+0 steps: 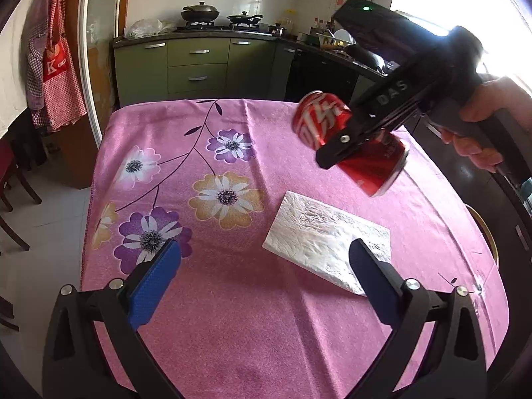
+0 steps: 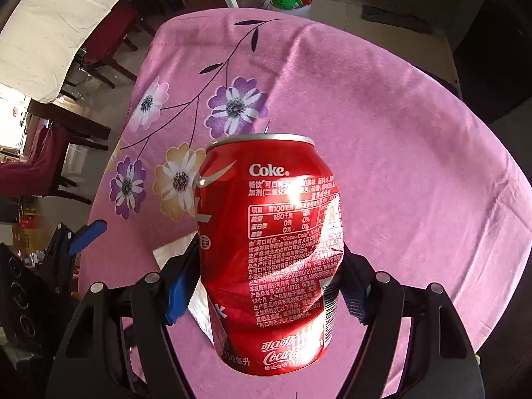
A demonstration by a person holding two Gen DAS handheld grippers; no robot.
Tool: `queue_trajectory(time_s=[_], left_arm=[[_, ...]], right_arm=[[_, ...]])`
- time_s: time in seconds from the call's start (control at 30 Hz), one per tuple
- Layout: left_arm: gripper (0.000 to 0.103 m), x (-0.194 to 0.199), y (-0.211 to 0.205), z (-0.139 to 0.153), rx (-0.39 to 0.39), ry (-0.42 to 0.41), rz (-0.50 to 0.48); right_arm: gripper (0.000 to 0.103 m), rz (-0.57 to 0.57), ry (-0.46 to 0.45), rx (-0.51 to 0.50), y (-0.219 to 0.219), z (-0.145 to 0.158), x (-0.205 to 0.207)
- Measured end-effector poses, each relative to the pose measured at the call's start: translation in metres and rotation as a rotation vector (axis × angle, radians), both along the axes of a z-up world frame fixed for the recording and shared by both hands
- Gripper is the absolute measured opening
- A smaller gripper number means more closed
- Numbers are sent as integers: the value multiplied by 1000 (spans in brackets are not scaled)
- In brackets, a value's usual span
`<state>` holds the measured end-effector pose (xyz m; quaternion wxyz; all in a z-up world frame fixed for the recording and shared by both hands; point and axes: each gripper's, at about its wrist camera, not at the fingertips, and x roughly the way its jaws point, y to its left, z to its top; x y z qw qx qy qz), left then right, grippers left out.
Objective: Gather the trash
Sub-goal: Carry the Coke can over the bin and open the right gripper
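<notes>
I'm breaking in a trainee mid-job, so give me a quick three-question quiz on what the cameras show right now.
1. True or false: the right claw is shut on the can.
2. Which item lies flat on the tablecloth? A) napkin B) bottle C) spoon
3. Fill in: the left claw is ____ and holds nothing.

Key: 1 true; 2 A; 3 open

napkin (image 1: pixel 327 244) on table (image 1: pixel 232 332), can (image 2: pixel 269 252) above
</notes>
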<state>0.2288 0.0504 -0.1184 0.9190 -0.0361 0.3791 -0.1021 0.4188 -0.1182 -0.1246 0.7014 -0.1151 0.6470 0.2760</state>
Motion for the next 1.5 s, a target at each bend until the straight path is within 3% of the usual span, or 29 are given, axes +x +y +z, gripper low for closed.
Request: queue_trajectory(time_s=[0.13, 0.33, 0.5, 0.7, 0.9, 0.93, 0.97, 1.07, 1.2, 1.5], left_arm=[[96, 0, -4, 0, 9, 1, -14], [96, -3, -14, -1, 24, 2, -52], [96, -5, -23, -1, 33, -9, -84], [96, -4, -28, -6, 49, 4, -97], [96, -2, -29, -7, 60, 6, -101], [96, -2, -29, -8, 60, 7, -101], [96, -2, -29, -8, 60, 8, -101], [96, -2, -29, -9, 63, 11, -98], [96, -2, -31, -9, 64, 13, -110], [96, -2, -48, -19, 80, 53, -159]], right_arm=[[73, -105, -18, 18, -80, 20, -12], [73, -449, -47, -20, -269, 28, -42], [73, -696, 23, -118, -409, 1, -78], [73, -842, 146, -165, -501, -43, -107], [73, -780, 249, -190, -507, -75, -103], [75, -767, 266, -210, -505, -79, -102], [85, -756, 280, -225, -503, -82, -100], [89, -755, 226, -259, -505, -71, -98], [89, -788, 141, -209, -505, -41, -117], [89, -816, -46, 36, -477, 5, -189]])
